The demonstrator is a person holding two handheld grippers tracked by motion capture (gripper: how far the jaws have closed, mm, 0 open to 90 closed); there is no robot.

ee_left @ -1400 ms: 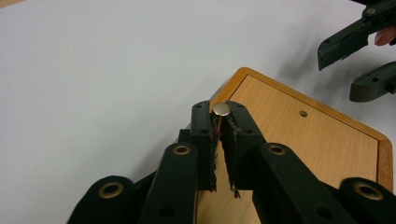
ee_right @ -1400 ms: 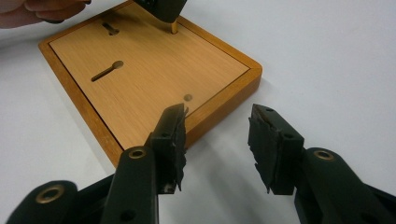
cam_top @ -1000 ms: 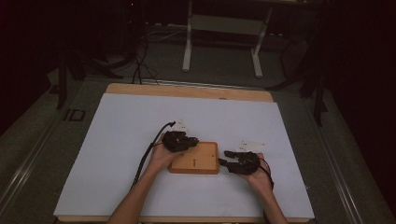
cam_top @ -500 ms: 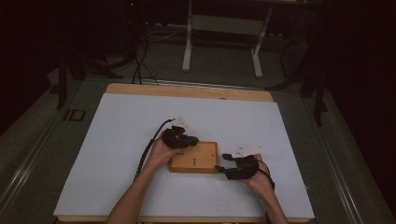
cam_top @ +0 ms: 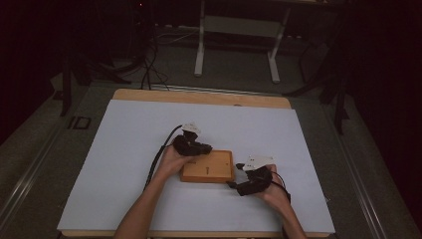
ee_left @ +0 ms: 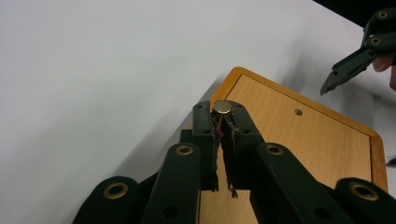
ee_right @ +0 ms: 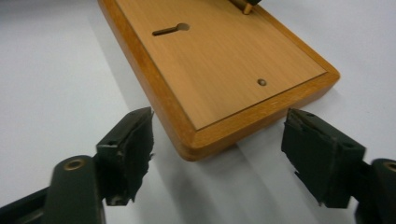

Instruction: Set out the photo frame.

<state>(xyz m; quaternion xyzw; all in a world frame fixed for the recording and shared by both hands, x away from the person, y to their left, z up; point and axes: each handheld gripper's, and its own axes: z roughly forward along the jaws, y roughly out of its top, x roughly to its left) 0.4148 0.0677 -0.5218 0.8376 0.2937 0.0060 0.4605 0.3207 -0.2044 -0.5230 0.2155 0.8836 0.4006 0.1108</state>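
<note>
Right tool has its jaws wide apart and empty, low over the white tabletop; the near corner of the wooden board sits dead ahead, between the two jaw tips but not touching either. The board's long axis runs away from this tool, so the keyhole slot lies farther up the face and the small hole is nearer, off to the tool's right. Left tool is at the board's far end, jaws together and clamped on a small metal knob that stands at that edge of the board. In the high view the right tool sits just off the board's right corner. Judgement: the right tool is the free one and only needs a short push straight forward to straddle the corner.
</note>
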